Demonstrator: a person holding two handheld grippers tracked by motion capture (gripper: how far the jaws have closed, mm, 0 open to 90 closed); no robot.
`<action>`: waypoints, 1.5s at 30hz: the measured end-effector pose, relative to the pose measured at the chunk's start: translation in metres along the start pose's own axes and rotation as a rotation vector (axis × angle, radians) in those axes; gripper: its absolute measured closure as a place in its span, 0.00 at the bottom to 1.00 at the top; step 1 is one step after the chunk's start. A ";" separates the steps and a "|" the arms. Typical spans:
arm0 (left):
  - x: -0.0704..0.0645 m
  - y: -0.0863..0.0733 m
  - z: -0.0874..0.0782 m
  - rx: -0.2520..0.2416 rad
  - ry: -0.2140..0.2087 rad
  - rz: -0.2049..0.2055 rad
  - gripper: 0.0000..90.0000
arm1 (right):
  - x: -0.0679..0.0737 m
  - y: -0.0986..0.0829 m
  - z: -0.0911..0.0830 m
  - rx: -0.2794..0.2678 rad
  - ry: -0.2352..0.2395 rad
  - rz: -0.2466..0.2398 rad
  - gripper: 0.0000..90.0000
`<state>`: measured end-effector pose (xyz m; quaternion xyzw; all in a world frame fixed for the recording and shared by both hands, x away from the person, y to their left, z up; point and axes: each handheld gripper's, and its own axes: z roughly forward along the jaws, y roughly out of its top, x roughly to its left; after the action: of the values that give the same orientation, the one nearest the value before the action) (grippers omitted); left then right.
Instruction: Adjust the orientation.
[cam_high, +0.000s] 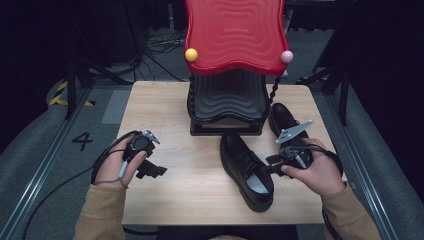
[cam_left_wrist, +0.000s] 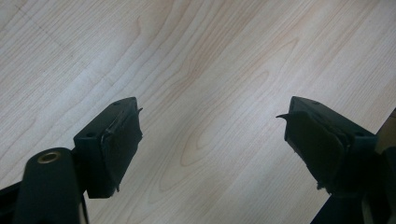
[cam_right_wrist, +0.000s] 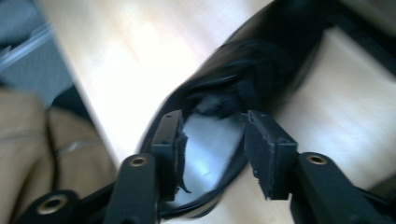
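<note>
Shoe (cam_high: 247, 172): we see a black lace-up shoe lying on the wooden table (cam_high: 165, 107), near the front edge and right of centre, its toe pointing away from us and its pale insole showing through the opening.
Right gripper (cam_high: 270, 164): we hold it at the shoe's right side, its tip over the opening; in the right gripper view (cam_right_wrist: 212, 140) the jaws stand part-way apart over the insole, and we cannot tell whether either pad touches the rim.
Blur: the right gripper view is smeared, so we cannot make out the laces or the shoe's edge cleanly.
Left gripper (cam_high: 150, 170): we rest it on the table's left side, well apart from the shoe; in the left gripper view (cam_left_wrist: 210, 135) its jaws stand wide apart over bare wood, holding nothing.
Second shoe (cam_high: 284, 120): we see another black shoe behind the right hand (cam_high: 320, 172), its heel end hidden by the gripper and its grey plate.
Rack (cam_high: 227, 107): a black wavy rack stands at the back of the table, and its red top (cam_high: 234, 35) is cut off by the upper edge of the high view.
Sleeves: our tan sleeves (cam_high: 100, 212) are cut off at the bottom edge.
</note>
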<state>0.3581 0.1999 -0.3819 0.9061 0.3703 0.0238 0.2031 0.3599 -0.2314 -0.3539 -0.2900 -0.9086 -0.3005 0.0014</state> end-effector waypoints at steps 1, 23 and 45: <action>0.000 -0.001 0.000 0.001 0.000 -0.002 0.21 | -0.019 -0.006 -0.004 -0.042 -0.010 0.047 0.62; 0.001 -0.005 0.002 0.008 0.005 -0.018 0.21 | -0.100 -0.049 0.001 -0.002 -0.220 0.318 0.62; 0.001 -0.003 0.002 0.001 0.004 -0.021 0.21 | -0.111 -0.055 0.021 0.077 -0.212 0.327 0.88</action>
<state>0.3571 0.2021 -0.3847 0.9023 0.3802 0.0232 0.2020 0.4264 -0.3142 -0.4202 -0.4635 -0.8553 -0.2291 -0.0345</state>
